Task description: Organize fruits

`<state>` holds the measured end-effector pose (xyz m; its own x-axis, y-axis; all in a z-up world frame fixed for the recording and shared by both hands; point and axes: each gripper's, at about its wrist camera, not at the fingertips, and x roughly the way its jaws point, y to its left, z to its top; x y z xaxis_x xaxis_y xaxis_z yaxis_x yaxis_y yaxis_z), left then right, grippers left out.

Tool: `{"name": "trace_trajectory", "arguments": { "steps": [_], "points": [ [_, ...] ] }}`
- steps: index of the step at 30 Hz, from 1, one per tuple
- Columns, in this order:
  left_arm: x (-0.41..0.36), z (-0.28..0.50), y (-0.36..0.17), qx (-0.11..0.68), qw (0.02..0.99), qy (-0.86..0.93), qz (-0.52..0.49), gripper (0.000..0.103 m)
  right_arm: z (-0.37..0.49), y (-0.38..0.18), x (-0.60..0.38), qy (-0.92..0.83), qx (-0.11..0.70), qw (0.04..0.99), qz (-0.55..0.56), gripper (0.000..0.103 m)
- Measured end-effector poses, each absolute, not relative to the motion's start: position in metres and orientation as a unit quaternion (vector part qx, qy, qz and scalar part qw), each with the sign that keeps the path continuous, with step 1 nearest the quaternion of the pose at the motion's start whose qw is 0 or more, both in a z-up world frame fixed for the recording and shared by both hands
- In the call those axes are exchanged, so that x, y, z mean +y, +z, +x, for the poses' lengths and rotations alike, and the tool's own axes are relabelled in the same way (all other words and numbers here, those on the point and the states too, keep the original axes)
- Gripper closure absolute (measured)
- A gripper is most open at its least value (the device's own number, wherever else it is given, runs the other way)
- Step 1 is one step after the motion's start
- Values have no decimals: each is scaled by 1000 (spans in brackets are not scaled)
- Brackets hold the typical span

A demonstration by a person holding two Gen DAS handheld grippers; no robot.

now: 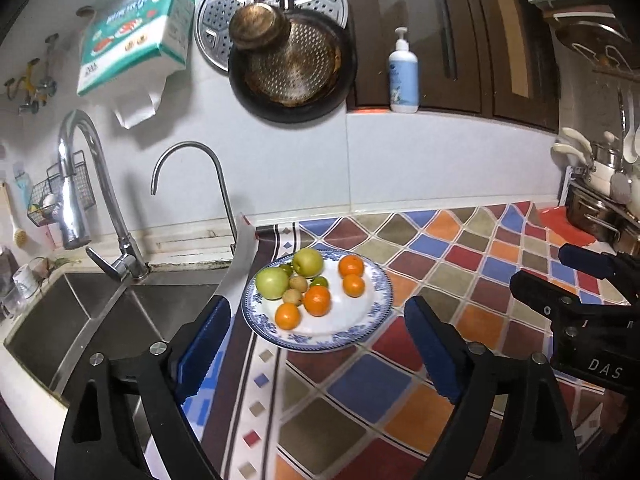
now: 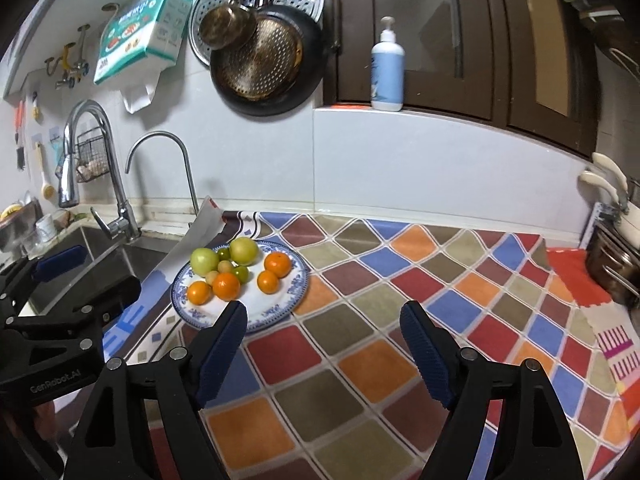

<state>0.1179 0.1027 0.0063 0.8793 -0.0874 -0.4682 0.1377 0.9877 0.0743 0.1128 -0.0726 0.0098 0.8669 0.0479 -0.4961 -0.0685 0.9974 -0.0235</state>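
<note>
1. Two hand-held grippers in view, neither holding anything. Left hand-held gripper (image 1: pixel 318 320): jaws spread wide, low centre of its own view, above the near rim of the plate (image 1: pixel 376 308).
2. Right hand-held gripper (image 2: pixel 324 320): jaws equally wide apart, over the checkered mat (image 2: pixel 400 280), its left finger (image 2: pixel 224 344) overlapping the plate's near edge in the frame.
3. Blue-and-white plate sits on the surface at the mat's left end, just beside the sink (image 1: pixel 80 312).
4. On the plate: two green apples (image 1: pixel 272 283), four oranges (image 1: pixel 317 300), a few small yellowish and green fruits (image 1: pixel 299 282) bunched between them. Oranges lie toward the right and near side, apples toward the far left.
5. Upper centre of the frame: dark pan (image 1: pixel 294 68) hanging on the wall; soap bottle (image 1: pixel 404 76) on the ledge to its right.
</note>
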Motion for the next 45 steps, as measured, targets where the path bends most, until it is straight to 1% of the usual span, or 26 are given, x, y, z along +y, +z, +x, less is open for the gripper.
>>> {"name": "trace_trajectory", "arguments": {
  "steps": [5,18,27,31,45],
  "points": [
    [89,89,12,232,970,-54,53,9,85,15,-87,32,251,967,-16,24],
    [66,34,23,216,974,-48,55,6,29,20,-115,40,242,969,-12,22],
    [59,14,26,211,975,-44,54,4,8,24,-122,45,232,972,-12,22],
    [57,7,27,208,976,-41,52,0,1,24,-125,48,229,972,-11,22],
    [50,-12,29,204,977,-35,53,0,-15,24,-132,57,225,973,-6,22]
  ]
}}
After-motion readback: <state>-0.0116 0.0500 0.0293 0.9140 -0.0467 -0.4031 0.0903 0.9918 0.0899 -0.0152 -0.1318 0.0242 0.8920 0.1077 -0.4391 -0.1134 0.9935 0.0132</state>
